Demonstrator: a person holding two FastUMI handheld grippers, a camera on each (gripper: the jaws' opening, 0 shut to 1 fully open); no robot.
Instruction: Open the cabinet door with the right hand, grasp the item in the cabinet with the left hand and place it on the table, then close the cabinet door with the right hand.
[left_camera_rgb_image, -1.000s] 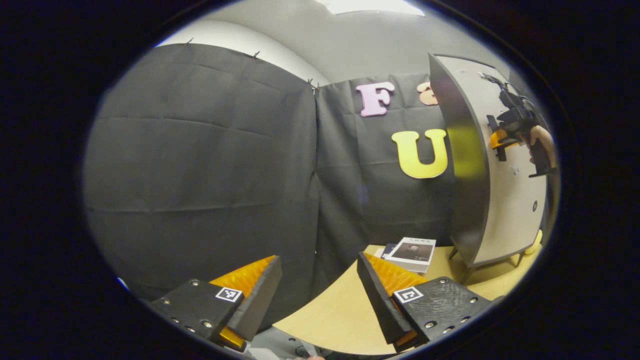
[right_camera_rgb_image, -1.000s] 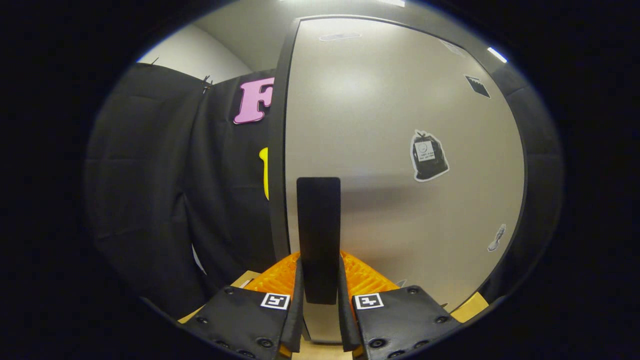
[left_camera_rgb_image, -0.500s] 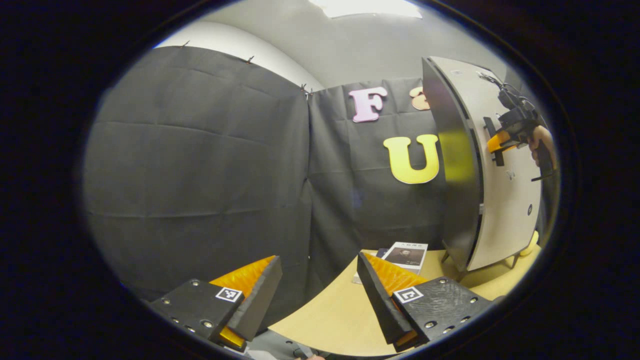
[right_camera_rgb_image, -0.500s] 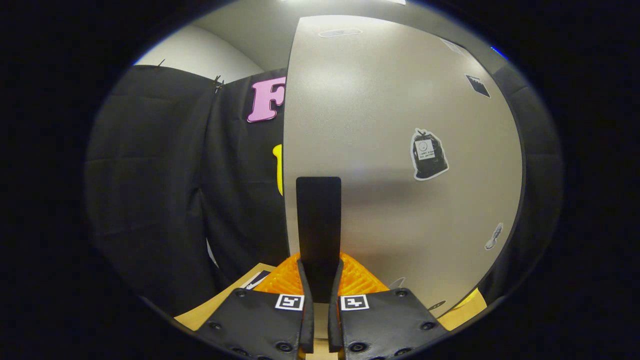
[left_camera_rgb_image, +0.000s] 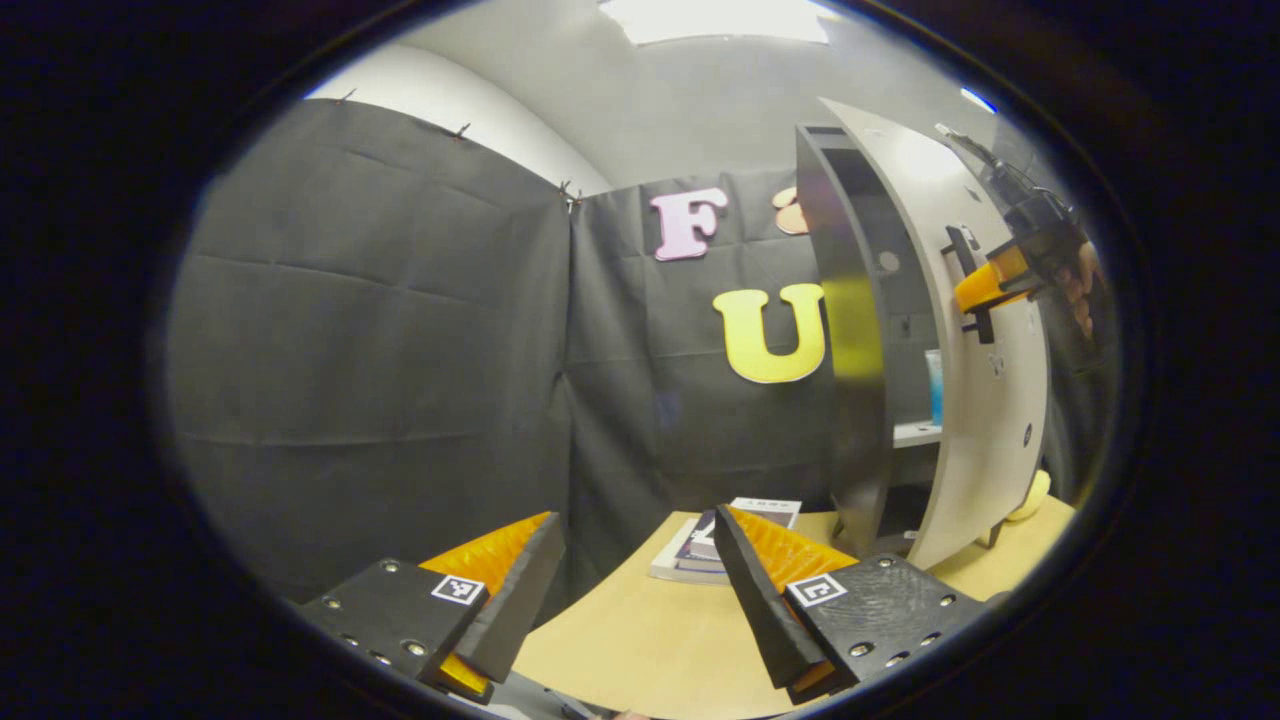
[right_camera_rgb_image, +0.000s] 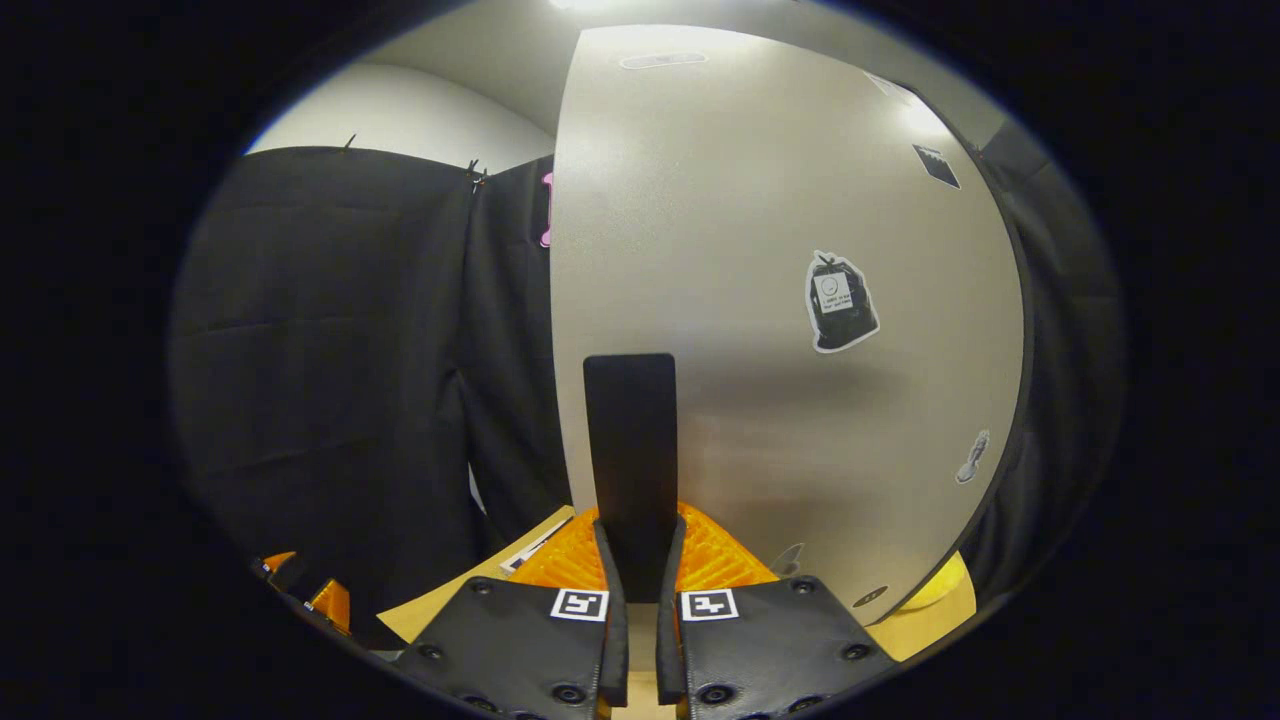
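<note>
Fingers of the left gripper stand spread wide over the smooth wooden table, gripping nothing. Beyond lie stacked books. The right gripper clamps the flat black handle of the matte grey cabinet door, swung partly open. A translucent blue item stands upright on the cabinet's shelf.

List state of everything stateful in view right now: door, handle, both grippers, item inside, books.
cabinet door: partly open, interior showing
door handle: clamped between the right gripper's fingers
right gripper: shut on the door handle
left gripper: open, empty, above the table
blue item: upright on the cabinet shelf, untouched
books: stacked flat on the table
</note>
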